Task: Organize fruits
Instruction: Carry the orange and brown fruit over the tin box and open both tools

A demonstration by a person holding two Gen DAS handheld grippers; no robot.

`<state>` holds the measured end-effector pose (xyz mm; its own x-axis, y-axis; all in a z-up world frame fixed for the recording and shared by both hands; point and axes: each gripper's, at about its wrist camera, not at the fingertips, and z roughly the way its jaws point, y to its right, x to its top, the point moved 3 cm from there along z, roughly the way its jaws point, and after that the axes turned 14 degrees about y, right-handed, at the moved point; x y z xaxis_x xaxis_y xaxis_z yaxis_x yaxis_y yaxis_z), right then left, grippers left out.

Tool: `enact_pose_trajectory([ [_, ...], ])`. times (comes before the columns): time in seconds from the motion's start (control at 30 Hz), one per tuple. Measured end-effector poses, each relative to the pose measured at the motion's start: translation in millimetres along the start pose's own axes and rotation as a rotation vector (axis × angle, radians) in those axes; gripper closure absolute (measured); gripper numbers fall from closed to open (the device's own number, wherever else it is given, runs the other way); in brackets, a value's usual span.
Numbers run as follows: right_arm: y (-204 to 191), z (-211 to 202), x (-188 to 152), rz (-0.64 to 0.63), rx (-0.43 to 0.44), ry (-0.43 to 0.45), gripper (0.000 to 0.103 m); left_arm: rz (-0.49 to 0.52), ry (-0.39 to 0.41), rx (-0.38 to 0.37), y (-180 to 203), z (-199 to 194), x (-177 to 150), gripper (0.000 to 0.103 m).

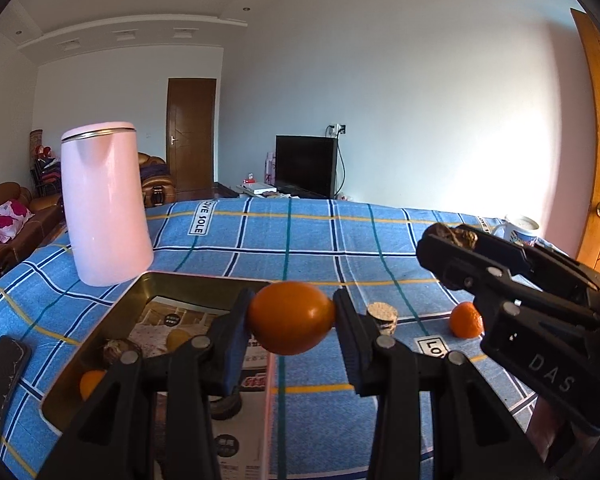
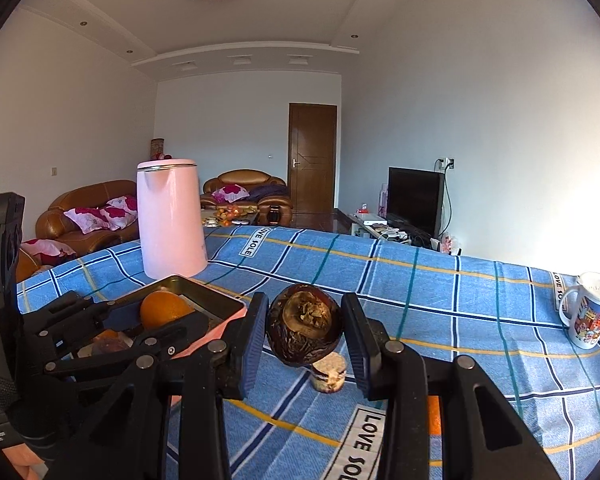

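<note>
My left gripper (image 1: 291, 317) is shut on an orange (image 1: 291, 317), held in the air over the right edge of the gold metal tin (image 1: 148, 288). My right gripper (image 2: 305, 330) is shut on a dark brown shrivelled fruit (image 2: 305, 330), above the blue checked cloth (image 2: 460, 312). In the left wrist view that gripper (image 1: 456, 240) comes in from the right with the brown fruit (image 1: 458, 236). The right wrist view shows the left gripper (image 2: 168, 312) with the orange (image 2: 165, 309) by the tin (image 2: 204, 292). Inside the tin lie a small orange (image 1: 91, 383), a brown fruit (image 1: 118, 350) and a yellowish one (image 1: 178, 338). Another small orange (image 1: 466, 320) sits on the cloth.
A tall pink kettle (image 1: 106, 204) stands behind the tin. A small cork-topped jar (image 1: 382, 317) is on the cloth between the grippers. A printed mug (image 2: 590, 310) stands at the far right. A dark phone (image 1: 2, 376) lies left of the tin.
</note>
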<state>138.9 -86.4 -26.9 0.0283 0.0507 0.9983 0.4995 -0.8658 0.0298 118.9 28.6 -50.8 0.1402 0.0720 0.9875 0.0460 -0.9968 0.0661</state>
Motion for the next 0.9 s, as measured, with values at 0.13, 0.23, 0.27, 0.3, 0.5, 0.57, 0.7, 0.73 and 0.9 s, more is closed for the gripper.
enact_pose_trajectory([
  [0.13, -19, 14, 4, -0.007, 0.04, -0.013, 0.063, -0.015, -0.006, 0.03, -19, -3, 0, 0.061],
  [0.23, -32, 22, 6, -0.013, 0.066, -0.02, 0.063, -0.023, -0.007, 0.055, -32, -5, 1, 0.061],
  [0.27, -36, 25, 7, -0.018, 0.073, -0.021, 0.063, -0.028, -0.009, 0.06, -36, -5, 1, 0.061],
  [0.3, -39, 27, 8, -0.021, 0.079, -0.022, 0.063, -0.031, -0.013, 0.067, -40, -5, 1, 0.061],
  [0.5, -56, 48, 5, 0.001, 0.131, -0.066, 0.063, -0.045, -0.037, 0.129, -71, -4, 2, 0.061],
  [0.57, -64, 54, 3, -0.005, 0.144, -0.081, 0.063, -0.056, -0.045, 0.148, -83, -3, 0, 0.061],
  [0.7, -78, 65, -2, -0.018, 0.167, -0.105, 0.063, -0.067, -0.065, 0.171, -98, 0, -3, 0.061],
  [0.73, -82, 67, -4, -0.024, 0.171, -0.112, 0.063, -0.071, -0.07, 0.175, -101, 1, -4, 0.061],
  [0.9, -95, 81, -10, -0.045, 0.186, -0.15, 0.063, -0.062, -0.095, 0.173, -105, 8, -8, 0.061],
])
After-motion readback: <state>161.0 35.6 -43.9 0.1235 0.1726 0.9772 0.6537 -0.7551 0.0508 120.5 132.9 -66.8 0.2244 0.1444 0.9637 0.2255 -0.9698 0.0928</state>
